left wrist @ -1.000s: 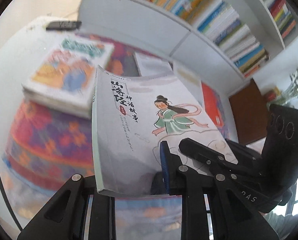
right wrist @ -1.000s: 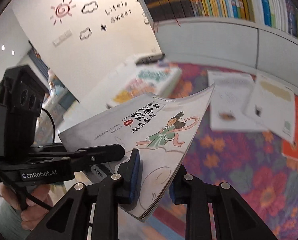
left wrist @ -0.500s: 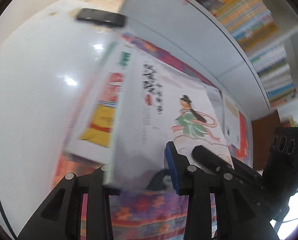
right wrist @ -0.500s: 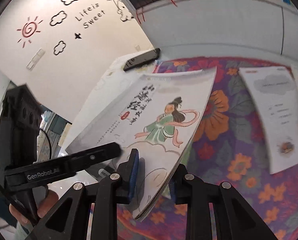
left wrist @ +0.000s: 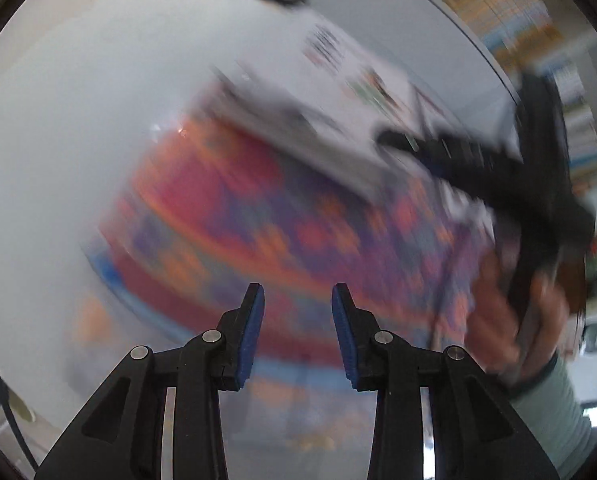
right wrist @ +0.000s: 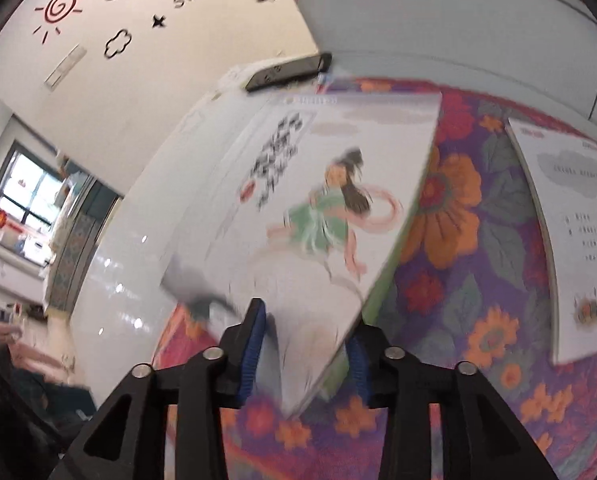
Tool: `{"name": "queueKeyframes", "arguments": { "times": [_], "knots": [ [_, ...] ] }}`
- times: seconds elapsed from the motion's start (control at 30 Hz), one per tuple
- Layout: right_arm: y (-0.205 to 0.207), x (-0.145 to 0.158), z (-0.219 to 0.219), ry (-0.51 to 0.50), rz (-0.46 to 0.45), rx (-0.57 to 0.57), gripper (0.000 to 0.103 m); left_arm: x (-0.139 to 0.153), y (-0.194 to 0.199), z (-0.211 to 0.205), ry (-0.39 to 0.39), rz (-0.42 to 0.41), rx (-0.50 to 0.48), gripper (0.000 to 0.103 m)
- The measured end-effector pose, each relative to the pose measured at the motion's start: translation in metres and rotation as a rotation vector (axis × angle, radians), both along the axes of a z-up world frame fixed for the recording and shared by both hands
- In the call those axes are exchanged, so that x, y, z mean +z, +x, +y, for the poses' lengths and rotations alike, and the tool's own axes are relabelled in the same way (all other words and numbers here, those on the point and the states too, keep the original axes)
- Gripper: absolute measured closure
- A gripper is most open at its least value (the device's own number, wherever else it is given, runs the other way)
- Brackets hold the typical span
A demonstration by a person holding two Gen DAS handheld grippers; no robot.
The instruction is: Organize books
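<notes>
Right claw [right wrist: 304, 344] jaws just spreading, book [right wrist: 330, 208] lying loosely between them, extending ahead over the flowered cloth [right wrist: 474, 280]. Left claw [left wrist: 297, 320] standing spread, gripping nothing; book [left wrist: 338, 92] sitting ahead-right, blurred.

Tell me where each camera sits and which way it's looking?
Right wrist: rides the right gripper, facing down at the picture book between its just-opened jaws.
Left wrist: rides the left gripper, facing down over the flowery cloth, just-opened jaws empty; the right gripper and a hand show, blurred.
Both see the picture book and flowery cloth.
</notes>
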State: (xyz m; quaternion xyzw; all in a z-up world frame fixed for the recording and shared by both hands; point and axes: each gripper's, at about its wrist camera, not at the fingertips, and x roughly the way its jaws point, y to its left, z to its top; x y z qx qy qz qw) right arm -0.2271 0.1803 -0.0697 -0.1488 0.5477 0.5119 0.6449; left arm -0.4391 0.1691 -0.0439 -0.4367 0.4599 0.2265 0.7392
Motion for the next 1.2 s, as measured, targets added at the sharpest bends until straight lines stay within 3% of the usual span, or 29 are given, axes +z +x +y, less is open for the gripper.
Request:
{"name": "queueKeyframes", "arguments": {
  "times": [0.1, 0.23, 0.4, 0.5, 0.67, 0.9, 1.2],
  "knots": [
    [0.012, -0.004, -0.045, -0.017, 0.042, -0.01, 0.05, -0.003, 0.025, -0.06, -0.029, -0.011, -0.065, 0.071],
    [0.045, -0.021, -0.141, -0.056, 0.119, -0.13, 0.05, 0.002, 0.065, -0.125, 0.002, 0.002, -0.191, 0.071],
    [0.083, -0.026, -0.26, -0.13, 0.056, -0.316, 0.05, 0.014, 0.099, -0.176, 0.018, -0.005, -0.278, 0.071],
    [0.102, -0.024, -0.304, -0.178, -0.022, -0.406, 0.05, 0.018, 0.114, -0.202, 0.045, 0.015, -0.334, 0.071],
    [0.126, -0.025, -0.346, -0.181, 0.018, -0.527, 0.05, 0.023, 0.136, -0.226, 0.067, 0.036, -0.41, 0.071],
    [0.115, -0.011, -0.359, -0.198, -0.056, -0.531, 0.05, 0.028, 0.15, -0.244, 0.096, 0.046, -0.483, 0.071],
    [0.123, -0.009, -0.372, -0.208, -0.043, -0.595, 0.048, 0.032, 0.165, -0.244, 0.103, 0.049, -0.537, 0.071]
  ]
}}
